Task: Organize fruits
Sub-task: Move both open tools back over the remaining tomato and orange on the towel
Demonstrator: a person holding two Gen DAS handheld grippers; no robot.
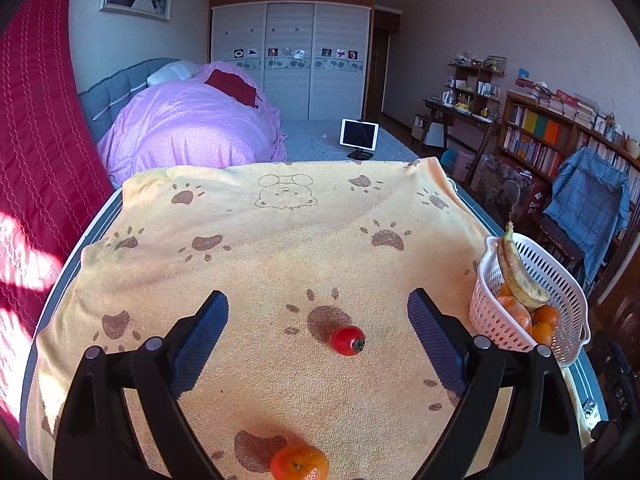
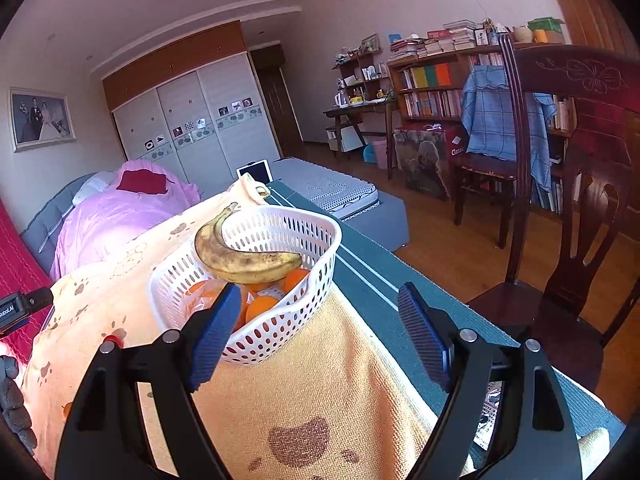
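Observation:
A small red persimmon (image 1: 348, 340) lies on the yellow paw-print towel (image 1: 260, 240), between and just beyond my left gripper's (image 1: 318, 312) open, empty fingers. An orange tangerine (image 1: 299, 463) lies below the gripper at the near edge. A white slotted basket (image 1: 560, 280) at the right holds a spotted banana (image 1: 520, 276) and several oranges (image 1: 546, 316). In the right wrist view, my right gripper (image 2: 316, 306) is open and empty, just in front of the basket (image 2: 276, 332), with the banana (image 2: 244, 260) on top of the oranges (image 2: 262, 306).
The towel covers a table with a green edge (image 2: 372, 280). A dark wooden chair (image 2: 568, 240) stands right of the table. A bed with a pink quilt (image 1: 192, 128) and a tablet (image 1: 359, 134) lie beyond. A bookshelf (image 1: 560, 132) lines the right wall.

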